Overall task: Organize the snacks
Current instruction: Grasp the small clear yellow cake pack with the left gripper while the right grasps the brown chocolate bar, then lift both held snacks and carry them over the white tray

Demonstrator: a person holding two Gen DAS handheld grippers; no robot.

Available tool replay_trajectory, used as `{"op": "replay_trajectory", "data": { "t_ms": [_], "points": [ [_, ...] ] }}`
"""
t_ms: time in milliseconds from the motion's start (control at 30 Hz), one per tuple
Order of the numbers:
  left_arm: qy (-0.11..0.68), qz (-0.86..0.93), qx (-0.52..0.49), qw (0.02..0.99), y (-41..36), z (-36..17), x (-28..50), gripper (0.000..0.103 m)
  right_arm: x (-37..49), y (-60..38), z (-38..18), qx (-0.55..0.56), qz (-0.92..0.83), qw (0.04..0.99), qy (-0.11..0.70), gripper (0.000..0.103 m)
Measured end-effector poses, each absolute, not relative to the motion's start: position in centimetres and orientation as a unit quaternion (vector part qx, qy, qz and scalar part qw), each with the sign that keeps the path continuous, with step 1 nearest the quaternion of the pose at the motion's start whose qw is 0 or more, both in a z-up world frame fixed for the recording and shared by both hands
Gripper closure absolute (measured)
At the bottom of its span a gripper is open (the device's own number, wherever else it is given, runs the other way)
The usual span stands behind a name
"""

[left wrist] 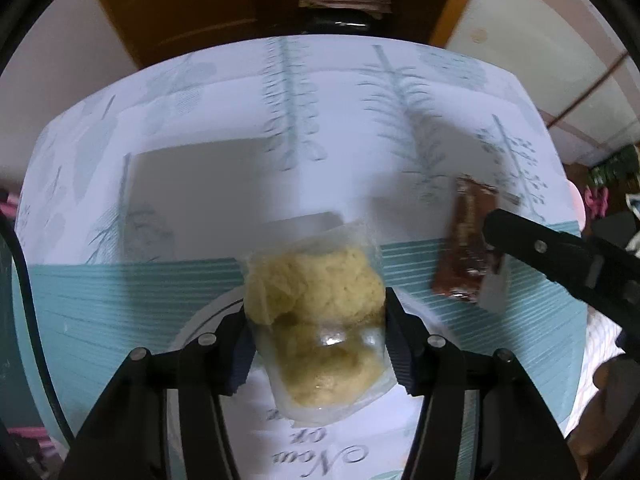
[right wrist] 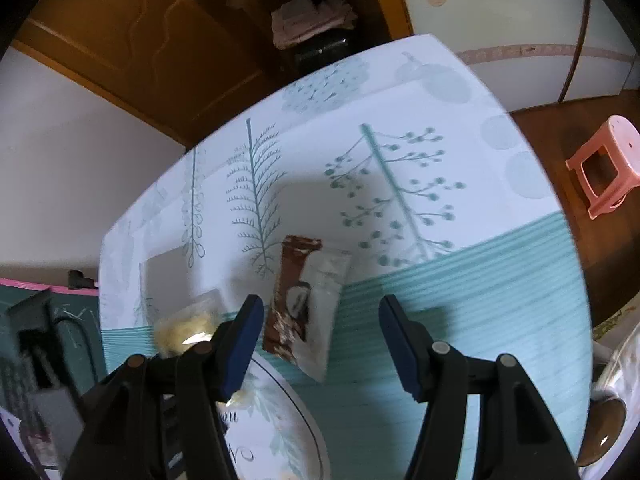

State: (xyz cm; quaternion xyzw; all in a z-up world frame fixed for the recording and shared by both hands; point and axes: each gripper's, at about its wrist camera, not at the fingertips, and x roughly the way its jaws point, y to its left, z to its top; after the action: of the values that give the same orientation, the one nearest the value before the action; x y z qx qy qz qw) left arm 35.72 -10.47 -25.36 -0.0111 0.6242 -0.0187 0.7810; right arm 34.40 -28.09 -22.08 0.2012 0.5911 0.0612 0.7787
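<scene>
Tree-printed tablecloth [right wrist: 420, 92] under both tools. Left gripper [left wrist: 316, 336] clamped on clear cake packet [left wrist: 320, 320]. Right gripper [right wrist: 320, 344] spread wide, hovering at brown snack bar [right wrist: 300, 304].

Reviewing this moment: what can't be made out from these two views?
- Clear pastry bag, left view: the left gripper brackets it; whether the pads press is unclear.
- Same bag, right view: mostly hidden behind the right gripper.
- Brown bar, left view: lower right end covered by the right gripper; label blurred.
- Plate: cut off by the bottom edge; its lettering unreadable.
- Glass object, right view: cropped by the edge.
</scene>
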Motion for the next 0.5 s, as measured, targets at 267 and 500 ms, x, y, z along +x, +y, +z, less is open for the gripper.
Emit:
{"op": "replay_trajectory", "data": {
  "t_ms": [267, 500],
  "points": [
    [0.628, 0.008, -0.028, 0.778, -8.2, -24.7, 35.4, 0.049, 35.0, -23.6, -22.1, 0.052, 0.024, 0.795, 0.604, 0.066],
    [0.594, 0.004, -0.015, 0.804, -7.8, -19.7, 33.6, 0.05, 31.8, -25.7, -19.6, 0.103, 0.047, 0.797, 0.593, 0.082]
  ]
}}
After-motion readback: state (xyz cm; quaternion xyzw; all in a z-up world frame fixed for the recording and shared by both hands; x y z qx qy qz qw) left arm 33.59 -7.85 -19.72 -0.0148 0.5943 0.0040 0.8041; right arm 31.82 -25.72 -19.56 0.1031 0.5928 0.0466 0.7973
